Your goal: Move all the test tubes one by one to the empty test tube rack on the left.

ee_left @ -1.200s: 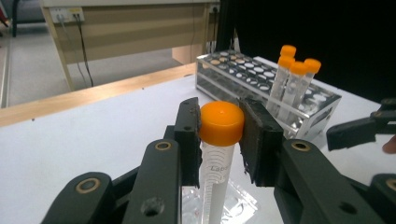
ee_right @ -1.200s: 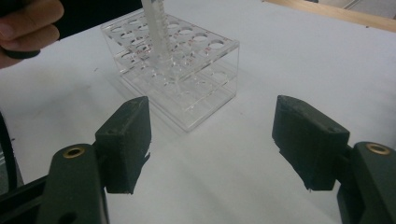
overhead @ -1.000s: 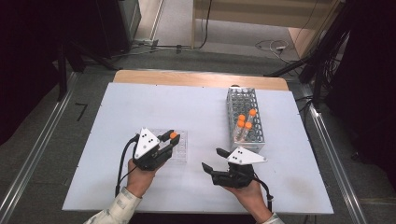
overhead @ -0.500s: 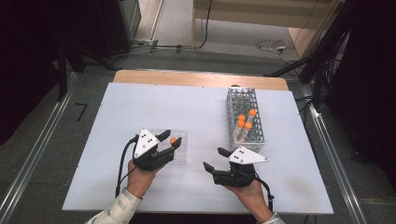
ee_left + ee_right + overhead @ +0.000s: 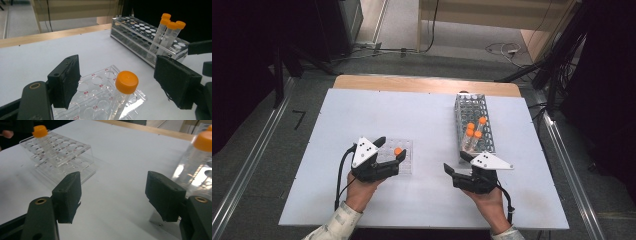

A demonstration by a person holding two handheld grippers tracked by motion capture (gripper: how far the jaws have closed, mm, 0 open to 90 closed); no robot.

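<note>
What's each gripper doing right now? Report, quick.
Left gripper: open, jaws just opened off the orange-capped tube standing in the clear rack.
Right gripper: open, empty.

Orange-capped tube (image 5: 124, 90) — upright in clear rack (image 5: 100, 100).

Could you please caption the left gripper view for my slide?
Left gripper open around an orange-capped tube standing in the clear rack.

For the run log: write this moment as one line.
left tool: open, just released | orange-capped tube: standing in clear rack | right tool: open, empty | metal rack: holds three tubes
</note>
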